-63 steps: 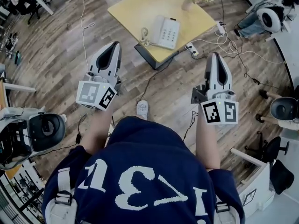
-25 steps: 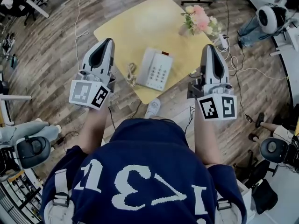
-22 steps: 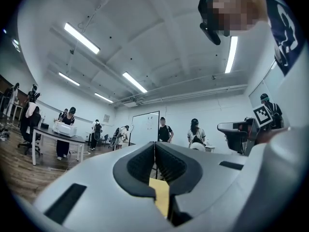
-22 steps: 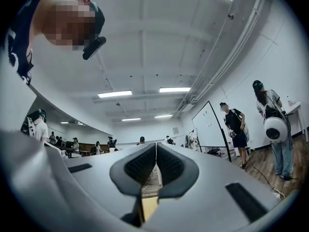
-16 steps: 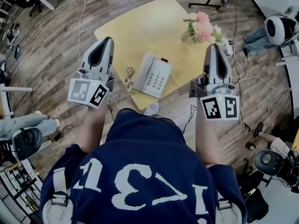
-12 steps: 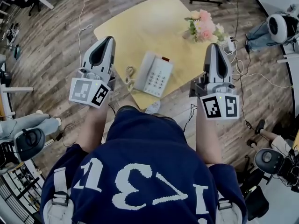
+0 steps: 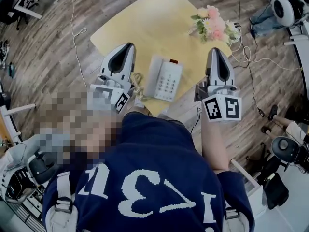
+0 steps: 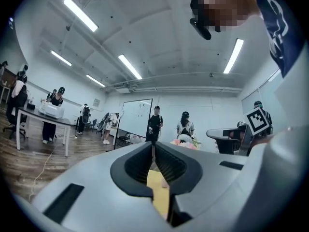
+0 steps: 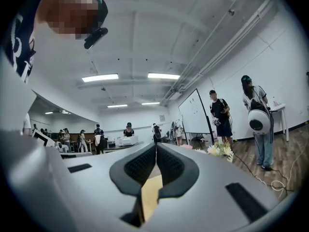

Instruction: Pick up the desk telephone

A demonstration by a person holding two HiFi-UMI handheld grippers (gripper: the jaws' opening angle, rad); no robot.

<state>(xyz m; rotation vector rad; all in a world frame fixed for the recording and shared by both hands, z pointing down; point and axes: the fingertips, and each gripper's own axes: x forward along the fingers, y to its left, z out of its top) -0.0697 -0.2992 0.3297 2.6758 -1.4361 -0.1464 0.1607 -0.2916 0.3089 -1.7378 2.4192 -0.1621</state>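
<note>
White phone point(image 7: 164, 79) lies at near edge of yellow surface point(image 7: 140, 28), long axis near-to-far. Left gripper point(image 7: 128, 47) just beside its left side, by coiled cord point(image 7: 137, 79). Right gripper point(image 7: 215, 52) further off, to its right. Both sets of jaws together, empty.

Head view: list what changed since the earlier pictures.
The left gripper and right gripper moved forward and now flank the telephone. Nothing was gripped; both stay shut and empty. The telephone and flowers sit where they were on the table.
</note>
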